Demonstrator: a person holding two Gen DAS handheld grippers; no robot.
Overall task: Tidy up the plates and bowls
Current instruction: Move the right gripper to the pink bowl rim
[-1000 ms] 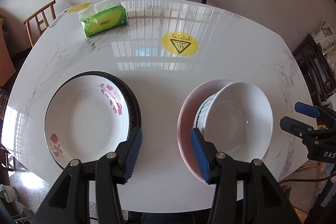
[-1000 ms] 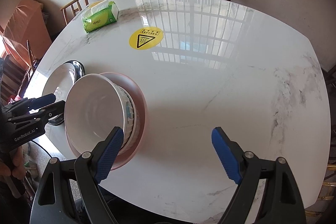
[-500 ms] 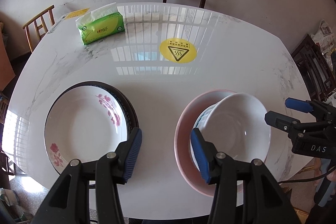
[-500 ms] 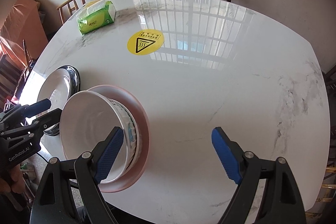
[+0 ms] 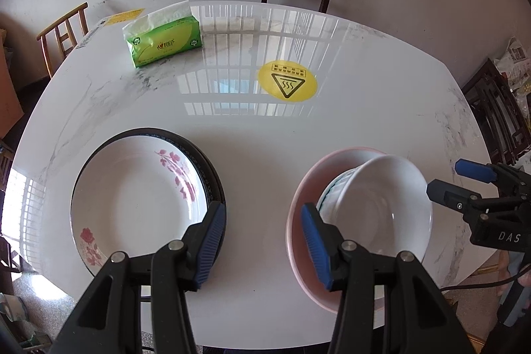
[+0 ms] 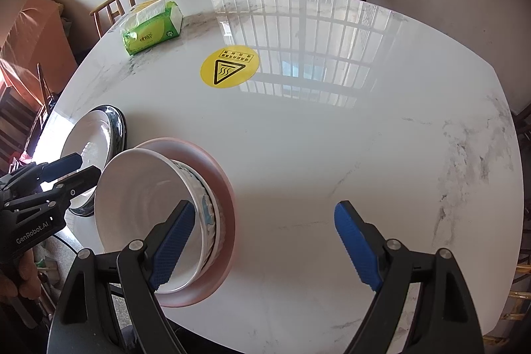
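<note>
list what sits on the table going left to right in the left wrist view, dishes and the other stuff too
flowered plate on a dark plate → tissue pack → yellow warning sticker → white bowl stacked in a pink plate

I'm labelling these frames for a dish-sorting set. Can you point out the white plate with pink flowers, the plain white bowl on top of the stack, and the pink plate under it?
White plate with pink flowers [image 5: 136,201]: left wrist view, bare centre.
Plain white bowl [image 5: 381,214]: left wrist view, inner wall.
Pink plate [image 6: 219,168]: right wrist view, far rim.
</note>
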